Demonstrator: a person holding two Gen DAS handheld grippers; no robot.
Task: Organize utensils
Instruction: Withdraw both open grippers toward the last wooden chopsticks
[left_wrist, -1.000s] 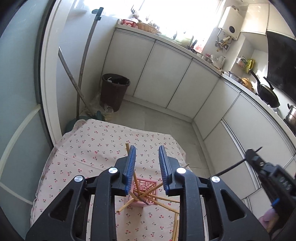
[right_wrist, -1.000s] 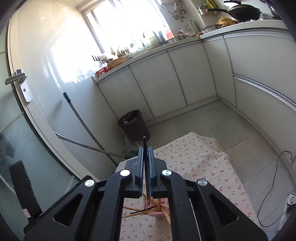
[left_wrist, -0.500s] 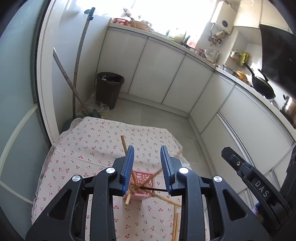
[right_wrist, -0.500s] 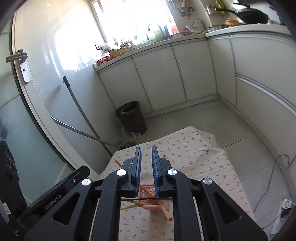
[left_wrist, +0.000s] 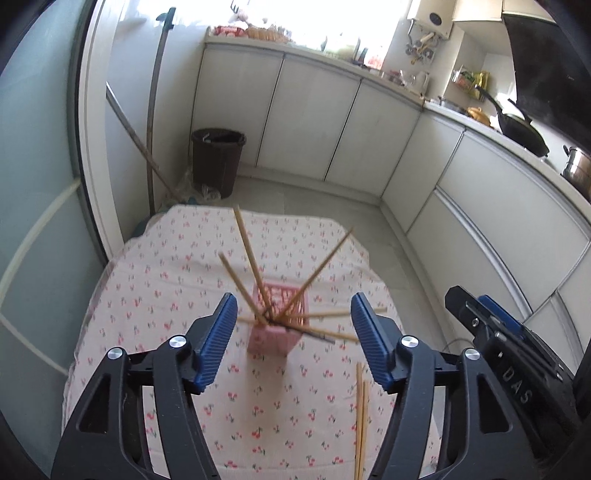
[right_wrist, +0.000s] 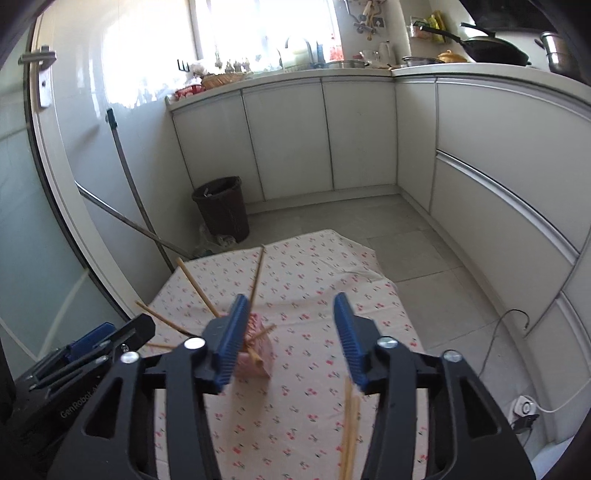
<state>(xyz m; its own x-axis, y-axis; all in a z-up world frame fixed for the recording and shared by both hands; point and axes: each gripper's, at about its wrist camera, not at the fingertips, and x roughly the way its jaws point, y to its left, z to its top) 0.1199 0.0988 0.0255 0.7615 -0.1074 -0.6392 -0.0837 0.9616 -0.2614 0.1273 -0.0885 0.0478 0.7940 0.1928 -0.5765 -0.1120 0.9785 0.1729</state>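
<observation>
- Both wrist cameras are looking forward and downward, close over the cherry-print cloth-covered table (left_wrist: 155, 295).
- Both are sharing the pink lattice plastic holder (left_wrist: 273, 336) (right_wrist: 258, 354).

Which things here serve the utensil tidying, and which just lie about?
Job: pink holder; chopsticks in holder; loose chopsticks on cloth.

Lying about: bin; mop handle; wok; floor plug.

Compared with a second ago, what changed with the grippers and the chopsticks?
The right gripper let go of its dark chopstick, which now lies in the pink holder. Both grippers' fingers are opening, nothing between them; the left gripper released a wooden one. The loose pair stayed on the tablecloth.
</observation>
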